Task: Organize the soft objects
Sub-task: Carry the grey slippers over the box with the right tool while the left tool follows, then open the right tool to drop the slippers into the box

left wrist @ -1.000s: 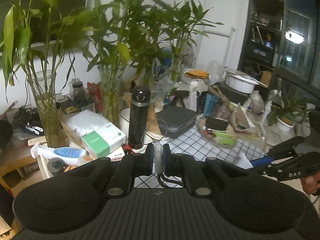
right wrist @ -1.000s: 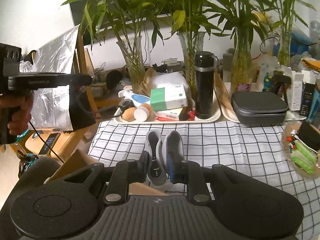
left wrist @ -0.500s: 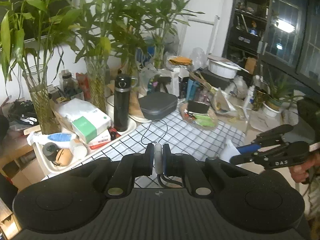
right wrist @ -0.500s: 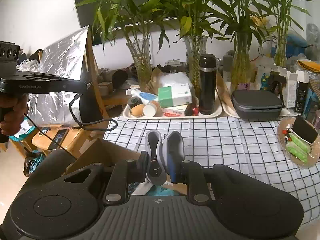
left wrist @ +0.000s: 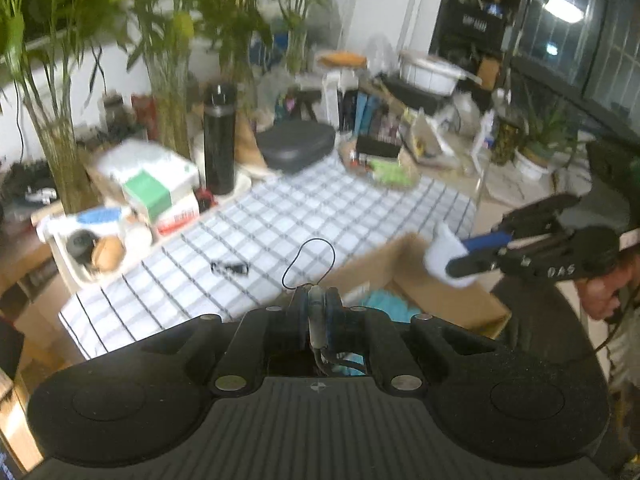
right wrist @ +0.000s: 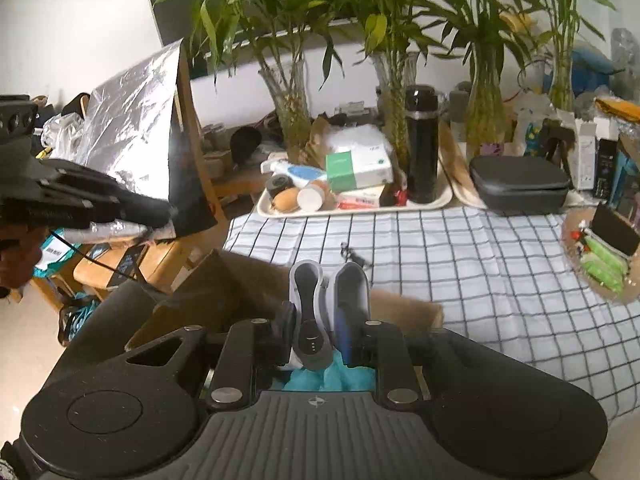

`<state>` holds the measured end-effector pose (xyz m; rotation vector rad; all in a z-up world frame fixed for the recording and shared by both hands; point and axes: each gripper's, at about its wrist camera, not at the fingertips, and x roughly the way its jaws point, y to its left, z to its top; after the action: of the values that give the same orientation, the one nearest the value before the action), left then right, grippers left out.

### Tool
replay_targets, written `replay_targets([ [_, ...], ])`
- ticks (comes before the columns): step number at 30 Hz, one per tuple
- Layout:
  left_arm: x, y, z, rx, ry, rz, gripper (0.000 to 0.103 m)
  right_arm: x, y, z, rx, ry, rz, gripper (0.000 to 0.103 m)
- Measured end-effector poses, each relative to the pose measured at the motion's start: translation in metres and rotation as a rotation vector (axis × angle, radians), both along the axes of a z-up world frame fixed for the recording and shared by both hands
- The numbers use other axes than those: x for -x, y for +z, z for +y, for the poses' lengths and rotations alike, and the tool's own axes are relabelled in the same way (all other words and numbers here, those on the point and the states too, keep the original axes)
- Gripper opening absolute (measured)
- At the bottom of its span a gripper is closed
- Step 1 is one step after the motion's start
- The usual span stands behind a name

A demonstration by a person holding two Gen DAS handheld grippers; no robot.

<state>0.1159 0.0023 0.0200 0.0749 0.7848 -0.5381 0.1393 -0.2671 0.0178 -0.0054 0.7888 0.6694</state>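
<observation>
A black flask [right wrist: 421, 144] stood upright on a cream tray [right wrist: 434, 203] beside a green-and-white box [right wrist: 357, 170]. Behind them, bamboo stalks rose from glass vases [right wrist: 289, 110]. A dark zipped case [right wrist: 519, 184] rested at the far edge of the checked tablecloth [right wrist: 480, 264].

Left gripper [left wrist: 317, 312] matte black with ribbed top plate, two round discs, silver screw heads (a small crosshair mark between them), thin black cable looping from its tips, right gripper [right wrist: 328, 312] alike, blue pad on one finger, white lettering along its side
</observation>
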Motion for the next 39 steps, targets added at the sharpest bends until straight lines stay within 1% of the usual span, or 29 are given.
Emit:
replay_targets([
  [4, 0.004, -0.018, -0.001, -0.023, 0.0, 0.039, 0.009, 0.006, -0.006, 0.005, 0.01, 0.017, 0.016, 0.026],
  [6, 0.006, -0.025, -0.002, -0.046, 0.005, 0.043, 0.01, 0.008, -0.008, 0.007, 0.015, 0.022, 0.02, 0.026],
  [9, 0.009, -0.03, -0.005, -0.061, 0.002, 0.042, 0.011, 0.011, -0.011, 0.009, 0.019, 0.029, 0.033, 0.026],
  [10, 0.009, -0.032, -0.007, -0.074, 0.001, 0.037, 0.013, 0.011, -0.012, 0.01, 0.022, 0.031, 0.036, 0.026],
  [11, 0.01, -0.034, -0.008, -0.093, -0.001, 0.034, 0.023, 0.012, -0.014, 0.011, 0.026, 0.034, 0.04, 0.026],
  [12, 0.011, -0.034, -0.01, -0.107, 0.001, 0.031, 0.03, 0.012, -0.015, 0.011, 0.027, 0.037, 0.043, 0.026],
  [13, 0.012, -0.035, -0.011, -0.116, 0.007, 0.026, 0.04, 0.012, -0.016, 0.012, 0.029, 0.039, 0.047, 0.026],
  [14, 0.013, -0.037, -0.01, -0.122, 0.014, 0.018, 0.046, 0.012, -0.017, 0.013, 0.031, 0.042, 0.051, 0.026],
  [21, 0.012, -0.04, -0.009, -0.14, 0.037, 0.02, 0.048, 0.015, -0.022, 0.015, 0.033, 0.05, 0.066, 0.026],
  [24, 0.012, -0.04, -0.008, -0.156, 0.043, 0.013, 0.048, 0.015, -0.022, 0.015, 0.029, 0.055, 0.068, 0.026],
  [33, 0.009, -0.036, -0.005, -0.162, 0.061, 0.001, 0.048, 0.016, -0.018, 0.02, 0.018, 0.082, 0.068, 0.028],
  [34, 0.009, -0.036, -0.006, -0.162, 0.061, 0.001, 0.048, 0.015, -0.019, 0.021, 0.018, 0.09, 0.072, 0.031],
  [36, 0.009, -0.036, -0.005, -0.161, 0.061, 0.001, 0.048, 0.015, -0.021, 0.025, 0.033, 0.125, 0.089, 0.041],
  [37, 0.009, -0.036, -0.005, -0.161, 0.06, 0.001, 0.048, 0.016, -0.022, 0.028, 0.044, 0.135, 0.085, 0.056],
  [38, 0.009, -0.036, -0.006, -0.161, 0.06, 0.001, 0.048, 0.018, -0.022, 0.029, 0.054, 0.129, 0.067, 0.076],
  [39, 0.009, -0.036, -0.005, -0.161, 0.061, 0.001, 0.048, 0.02, -0.021, 0.029, 0.059, 0.118, 0.044, 0.085],
])
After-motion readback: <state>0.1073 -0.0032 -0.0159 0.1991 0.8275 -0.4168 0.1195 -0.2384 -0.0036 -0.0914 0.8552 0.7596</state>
